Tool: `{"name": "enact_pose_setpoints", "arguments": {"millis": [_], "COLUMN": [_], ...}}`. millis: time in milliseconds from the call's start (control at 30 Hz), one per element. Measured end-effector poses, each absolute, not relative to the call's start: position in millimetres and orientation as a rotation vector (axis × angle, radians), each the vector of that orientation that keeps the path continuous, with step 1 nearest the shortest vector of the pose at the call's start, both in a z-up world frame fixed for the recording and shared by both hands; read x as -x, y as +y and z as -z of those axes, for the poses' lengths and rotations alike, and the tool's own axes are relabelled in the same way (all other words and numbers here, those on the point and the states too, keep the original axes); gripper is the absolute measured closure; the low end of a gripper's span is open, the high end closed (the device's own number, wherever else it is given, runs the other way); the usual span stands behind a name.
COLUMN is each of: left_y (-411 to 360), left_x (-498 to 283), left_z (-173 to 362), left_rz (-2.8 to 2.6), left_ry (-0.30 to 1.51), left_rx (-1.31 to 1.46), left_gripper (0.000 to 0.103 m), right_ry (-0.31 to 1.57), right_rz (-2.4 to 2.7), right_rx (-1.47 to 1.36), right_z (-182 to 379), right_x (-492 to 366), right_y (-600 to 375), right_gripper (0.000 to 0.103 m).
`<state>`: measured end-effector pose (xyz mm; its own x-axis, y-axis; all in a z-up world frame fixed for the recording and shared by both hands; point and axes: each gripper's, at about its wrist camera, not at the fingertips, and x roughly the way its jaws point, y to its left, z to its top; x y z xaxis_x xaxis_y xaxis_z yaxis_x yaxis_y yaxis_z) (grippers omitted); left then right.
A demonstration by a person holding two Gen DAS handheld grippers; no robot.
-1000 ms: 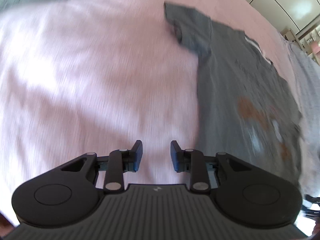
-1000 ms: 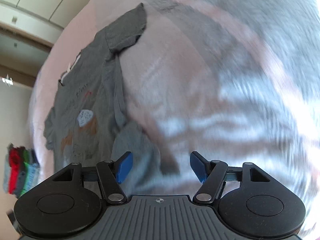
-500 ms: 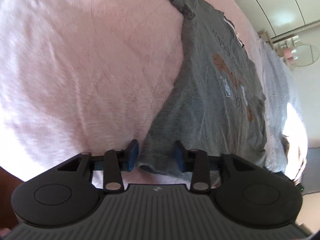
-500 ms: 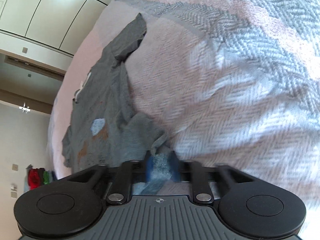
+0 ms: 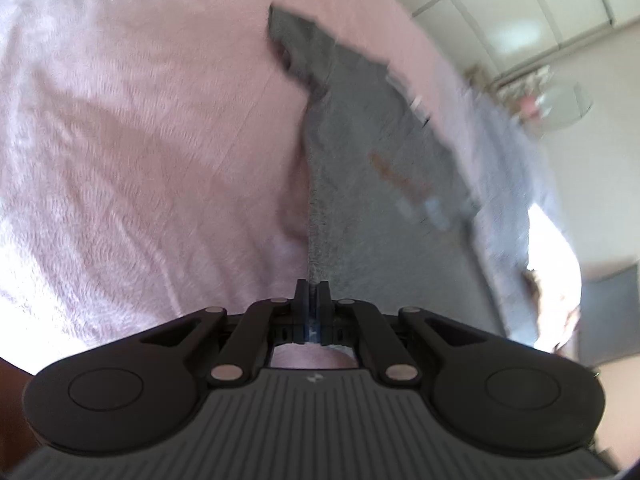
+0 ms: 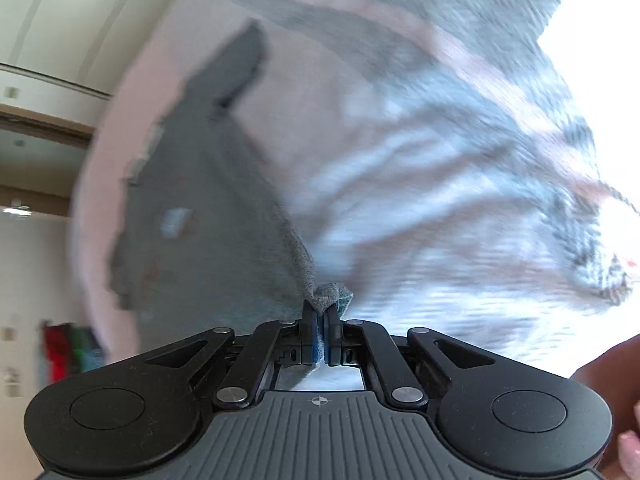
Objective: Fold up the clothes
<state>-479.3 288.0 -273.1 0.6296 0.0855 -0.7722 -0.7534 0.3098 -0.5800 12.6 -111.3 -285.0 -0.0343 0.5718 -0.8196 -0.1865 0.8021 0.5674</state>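
Grey T-shirt on bed: your left tongs and right tongs each pinch a hem corner; thin bite, a sharp tug could slip it free.

Motion blur smears the grey T-shirt in both wrist views, so its chest print at centre right is unreadable. The patterned blanket streaks across the right wrist view's upper right. A hand is cut off at its lower right edge. Coloured clothes at lower left stay indistinct.

Grey t-shirt, orange-white print; pink bedspread; grey-white herringbone blanket.
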Motion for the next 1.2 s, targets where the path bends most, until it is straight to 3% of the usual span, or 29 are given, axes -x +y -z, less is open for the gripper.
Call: {"name": "enact_pose_setpoints", "arguments": {"millis": [167, 200, 233, 267, 300, 367, 400, 467, 500, 533, 800, 867, 900, 933, 1033, 1200], "left_y": [271, 270, 270, 271, 272, 275, 276, 279, 279, 279, 280, 285, 291, 296, 312, 342], "left_x": [462, 462, 463, 466, 468, 472, 473, 466, 461, 457, 461, 457, 454, 452, 437, 347], "left_z": [320, 320, 319, 316, 313, 310, 311, 318, 321, 322, 297, 284, 277, 271, 254, 261], "left_rz": [-0.656, -0.663, -0.67, -0.676, -0.682, -0.704, -0.714, -0.7, -0.688, -0.689, -0.776, -0.802, -0.819, -0.836, -0.863, -0.699], "left_ry": [0.831, 0.823, 0.81, 0.794, 0.778, 0.739, 0.723, 0.741, 0.757, 0.778, 0.919, 0.94, 0.913, 0.885, 0.807, 0.751], "left_rx": [1.1, 1.107, 1.115, 1.126, 1.137, 1.169, 1.193, 1.212, 1.217, 1.199, 1.041, 0.992, 0.986, 0.98, 0.954, 0.851], "left_gripper": [0.102, 0.102, 0.101, 0.095, 0.083, 0.069, 0.067, 0.073, 0.094, 0.101, 0.098, 0.099, 0.097, 0.097, 0.097, 0.097], "right_ry": [1.463, 1.452, 1.428, 1.385, 1.349, 1.34, 1.34, 1.382, 1.407, 1.426, 1.445, 1.367, 1.319, 1.269, 1.124, 0.956], "right_rz": [-0.6, -0.605, -0.597, -0.604, -0.612, -0.642, -0.658, -0.702, -0.698, -0.691, -0.509, -0.498, -0.498, -0.505, -0.665, -0.971], "right_rx": [-0.232, -0.226, -0.215, -0.213, -0.213, -0.222, -0.226, -0.201, -0.147, -0.103, 0.164, 0.183, 0.178, 0.172, 0.16, 0.277], "right_z": [306, 303, 299, 295, 292, 294, 296, 310, 318, 323, 299, 282, 272, 263, 250, 271], "right_x": [-5, -4, -3, -1, 0, -1, -1, 1, 3, 4, 2, -6, -11, -16, -28, -32], "right_y": [-111, -111, -112, -113, -114, -109, -106, -94, -87, -84, -103, -94, -88, -80, -26, 96], "right_gripper": [0.098, 0.071, 0.034, 0.025, 0.025, 0.025, 0.027, 0.061, 0.097, 0.099, 0.097, 0.081, 0.055, 0.047, 0.047, 0.047]}}
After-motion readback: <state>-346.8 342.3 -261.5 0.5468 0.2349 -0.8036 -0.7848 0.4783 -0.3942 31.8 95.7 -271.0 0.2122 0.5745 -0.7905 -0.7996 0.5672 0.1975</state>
